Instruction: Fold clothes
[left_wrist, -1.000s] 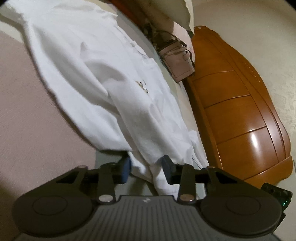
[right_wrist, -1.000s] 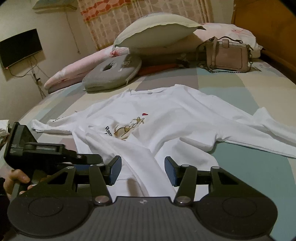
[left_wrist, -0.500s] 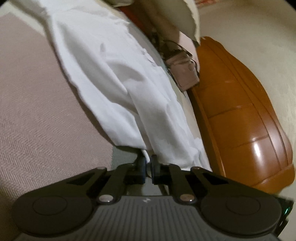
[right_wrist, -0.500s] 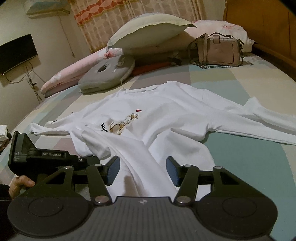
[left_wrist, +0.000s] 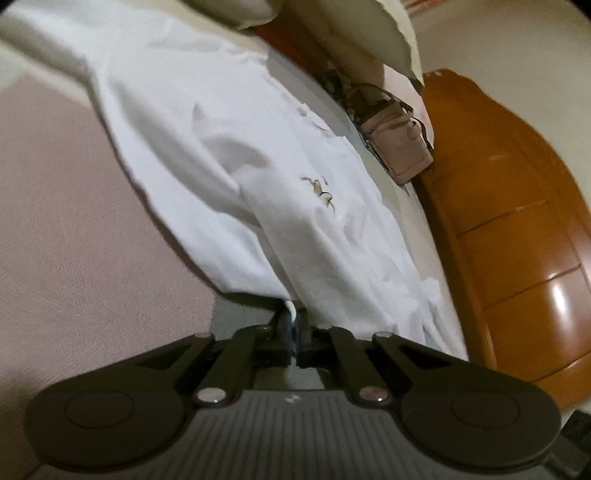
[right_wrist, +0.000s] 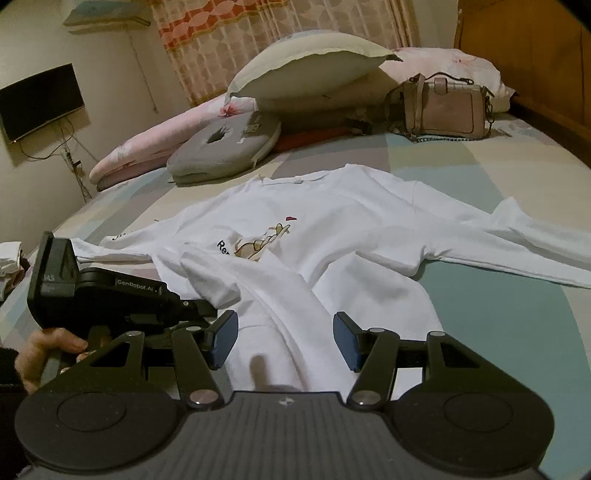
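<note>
Left gripper (left_wrist: 293, 328) jaws clamp white shirt (right_wrist: 332, 236) hem edge.

The setting was a bedroom in a home. A bed (right_wrist: 461, 158) with a pastel patchwork sheet filled most of the right wrist view. Pillows (right_wrist: 310, 70) and a grey ring cushion (right_wrist: 225, 147) were stacked at its far edge. A wooden headboard (left_wrist: 517, 236) stood along one side, with a pink handbag (right_wrist: 443, 107) near it. A patterned curtain (right_wrist: 240, 37) hung behind, and a flat television (right_wrist: 40, 99) was mounted on the wall.
</note>
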